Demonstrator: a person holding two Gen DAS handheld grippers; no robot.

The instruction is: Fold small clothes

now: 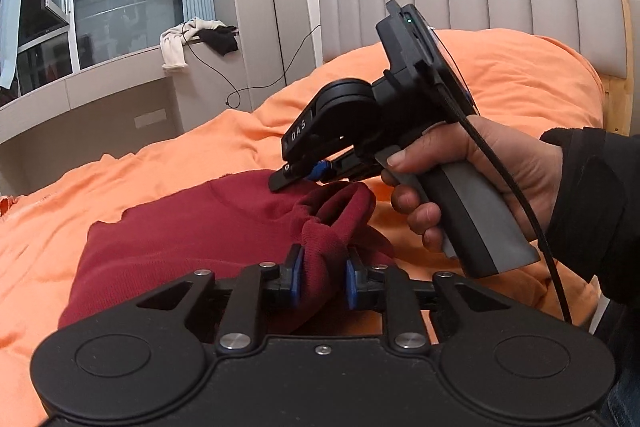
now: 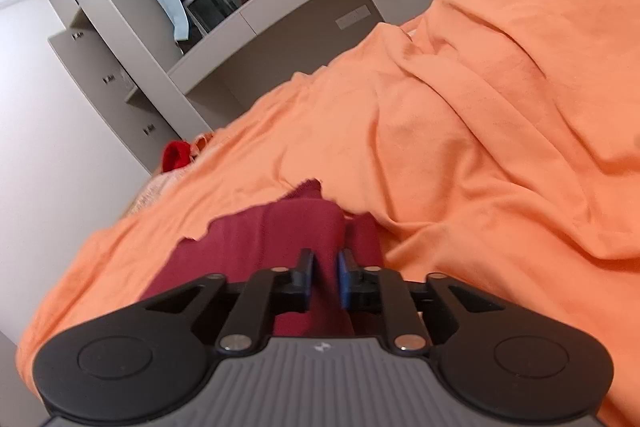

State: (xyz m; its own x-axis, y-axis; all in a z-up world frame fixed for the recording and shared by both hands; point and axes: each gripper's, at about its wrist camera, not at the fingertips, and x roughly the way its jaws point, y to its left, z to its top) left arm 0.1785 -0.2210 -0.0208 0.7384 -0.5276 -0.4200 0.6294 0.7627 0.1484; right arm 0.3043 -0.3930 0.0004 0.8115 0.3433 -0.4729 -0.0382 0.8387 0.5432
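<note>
- Left gripper [image 1: 322, 273] pinches a bunched fold of the dark red knit garment [image 1: 180, 239], pads narrow on cloth, lower centre of frame.
- Right gripper [image 2: 324, 277] nearly closed on the same cloth.
- Garment lies on the orange bedsheet [image 2: 480, 147].
- Likely light, soft, floppy; grip edges or corners.
- Maroon, fine-ribbed, crumpled, one frayed edge.

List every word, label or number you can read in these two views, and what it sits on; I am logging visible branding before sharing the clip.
"DAS": white letters on the black side of the right gripper, seen in the left wrist view.
A small pale emblem on the grey body of the right gripper in its own view: a mark, no letters readable.
Nothing readable on the dark red garment, the orange bedding or the cabinets.
</note>
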